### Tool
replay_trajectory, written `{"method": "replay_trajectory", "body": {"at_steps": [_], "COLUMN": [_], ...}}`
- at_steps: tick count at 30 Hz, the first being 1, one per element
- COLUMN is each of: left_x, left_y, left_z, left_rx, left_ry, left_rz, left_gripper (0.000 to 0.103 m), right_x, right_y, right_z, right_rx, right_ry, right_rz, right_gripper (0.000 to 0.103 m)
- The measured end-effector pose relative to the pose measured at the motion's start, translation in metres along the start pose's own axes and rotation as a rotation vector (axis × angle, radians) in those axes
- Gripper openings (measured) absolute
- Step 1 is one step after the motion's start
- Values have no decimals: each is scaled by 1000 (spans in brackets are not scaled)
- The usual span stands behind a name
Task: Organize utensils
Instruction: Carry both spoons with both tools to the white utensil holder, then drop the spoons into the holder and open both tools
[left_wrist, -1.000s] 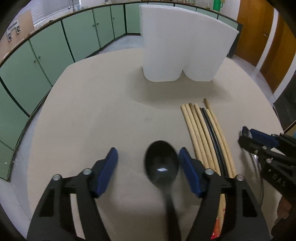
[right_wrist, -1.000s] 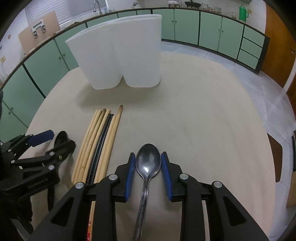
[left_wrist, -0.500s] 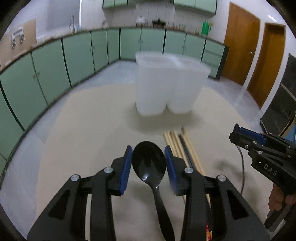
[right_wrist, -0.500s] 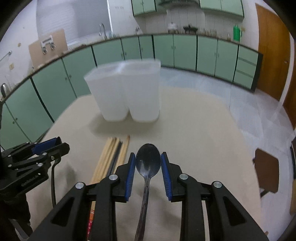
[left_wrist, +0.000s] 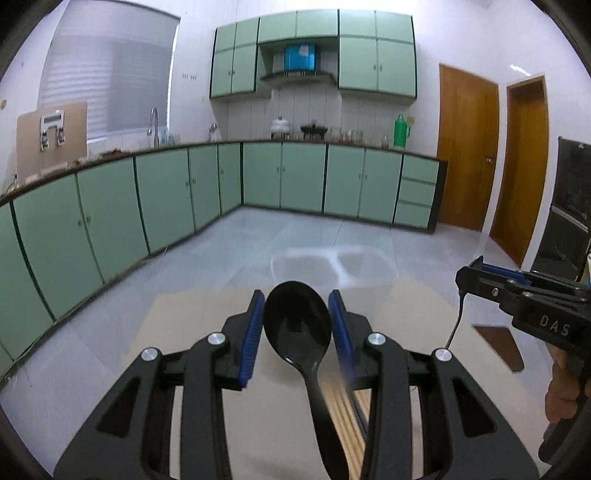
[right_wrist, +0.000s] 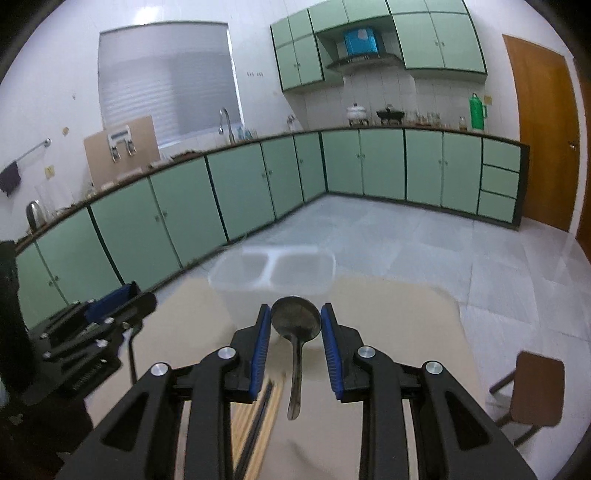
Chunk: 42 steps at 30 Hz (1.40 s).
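left gripper (left_wrist: 296, 325) clamped on black spoon (left_wrist: 297, 321) | right gripper (right_wrist: 295, 326) clamped on metal spoon (right_wrist: 295, 321) | both spoons held above table; two-cell holder (right_wrist: 273, 271) ahead | advice: tip handles down; one spoon per cell

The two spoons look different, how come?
The black spoon is dark plastic with a wide bowl; the metal spoon is shiny grey with a smaller, rounder bowl. The black spoon sits in the left gripper, the metal spoon in the right gripper. Both are pinched at the bowl between blue jaws, handles hanging back toward the camera, above the table.
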<state>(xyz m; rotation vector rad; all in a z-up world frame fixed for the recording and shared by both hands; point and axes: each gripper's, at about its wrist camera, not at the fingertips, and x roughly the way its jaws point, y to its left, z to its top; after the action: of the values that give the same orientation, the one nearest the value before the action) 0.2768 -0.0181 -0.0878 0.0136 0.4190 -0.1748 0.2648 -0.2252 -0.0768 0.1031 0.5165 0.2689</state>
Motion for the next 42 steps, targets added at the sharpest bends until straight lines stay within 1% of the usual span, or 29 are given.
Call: {"method": "replay_trajectory", "body": {"at_steps": [6,10,13,16,19,22,26,29,35,37,39,42], "left_x": [21,44,63,93,116,134,150,156,156,151,144,132], "left_y": [-5,-6,-6,-6,-4,-2,9,10,18,20,21,22], "left_z": [49,81,95,103,98,84,74,63,46,44,43,42], "left_rx": [7,-10,-17,-25,-27,-35,-44,-36,-33,-32,-27,-17], "left_ry": [-109,-163,-182,-176,-162,-139,-116,-92,-43,-38,-37,-36], "left_rz": [13,33,52,67,74,64,45,36,24,20,19,22], "left_gripper": [34,34,34,34,34,34,34,34,35,40,42,47], "right_x": [9,27,41,62,85,105,124,134,142,141,137,125], "right_y": [-7,-14,-19,-23,-25,-26,-24,-27,-26,-25,-26,-27], "right_z": [56,87,101,109,105,94,79,70,55,51,49,46], "right_rx": [-9,10,29,24,20,14,14,16,16,12,14,19], "right_ry": [-77,-99,-106,-105,-72,-35,7,37,86,91,85,74], "right_rz": [13,12,9,-20,-35,-49,-51,-48,-39,-43,-44,-47], "right_gripper": [27,27,27,27,27,27,27,27,28,28,28,34]}}
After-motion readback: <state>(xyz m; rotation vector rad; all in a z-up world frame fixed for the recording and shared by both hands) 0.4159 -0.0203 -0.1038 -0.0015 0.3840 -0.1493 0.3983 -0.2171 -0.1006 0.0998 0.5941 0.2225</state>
